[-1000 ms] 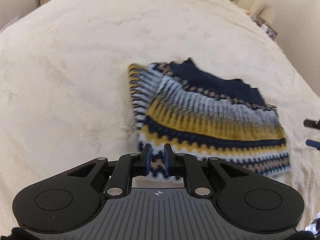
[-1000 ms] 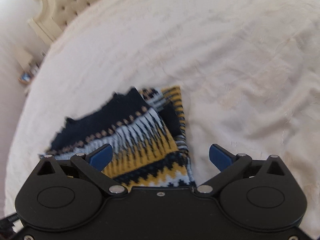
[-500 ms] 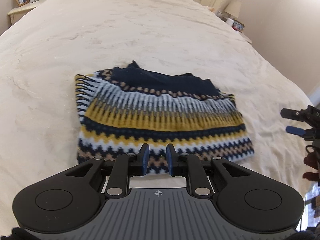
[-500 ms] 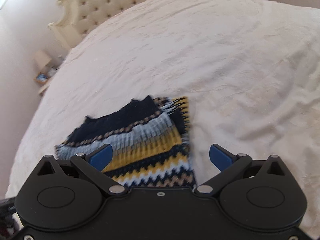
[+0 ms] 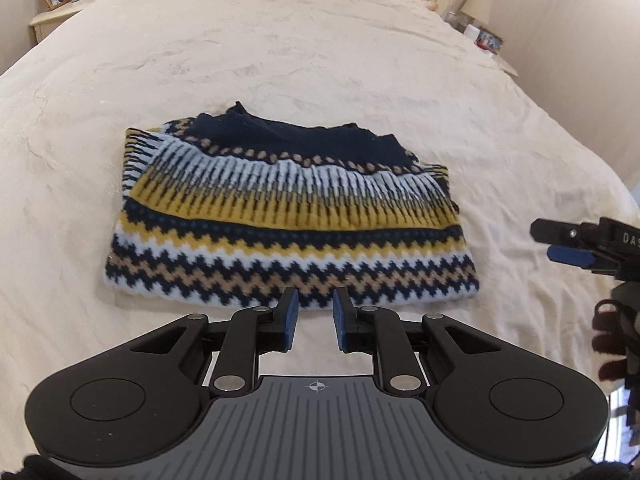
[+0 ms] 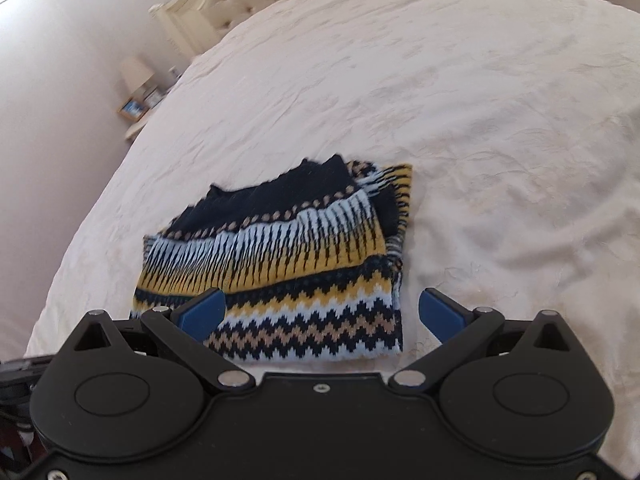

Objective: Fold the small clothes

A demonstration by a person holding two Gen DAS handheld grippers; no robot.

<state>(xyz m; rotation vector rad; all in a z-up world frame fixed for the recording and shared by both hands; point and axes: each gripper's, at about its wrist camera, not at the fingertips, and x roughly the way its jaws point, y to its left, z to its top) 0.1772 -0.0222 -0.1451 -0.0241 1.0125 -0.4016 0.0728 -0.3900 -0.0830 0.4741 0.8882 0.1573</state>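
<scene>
Both grippers are backing off the folded sweater point(image 5: 288, 216) — left gripper point(image 5: 314, 316) narrow and empty, right gripper point(image 6: 320, 314) wide, empty — leaving it lying mid-frame on the bed point(image 5: 280, 48).

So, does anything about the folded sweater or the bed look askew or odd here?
Only slightly. The folded knit sweater lies flat on the cream bedspread, but a tucked layer sticks out past the top fold at one far corner, so the edges do not line up. No damage shows. Neither gripper touches it.
</scene>
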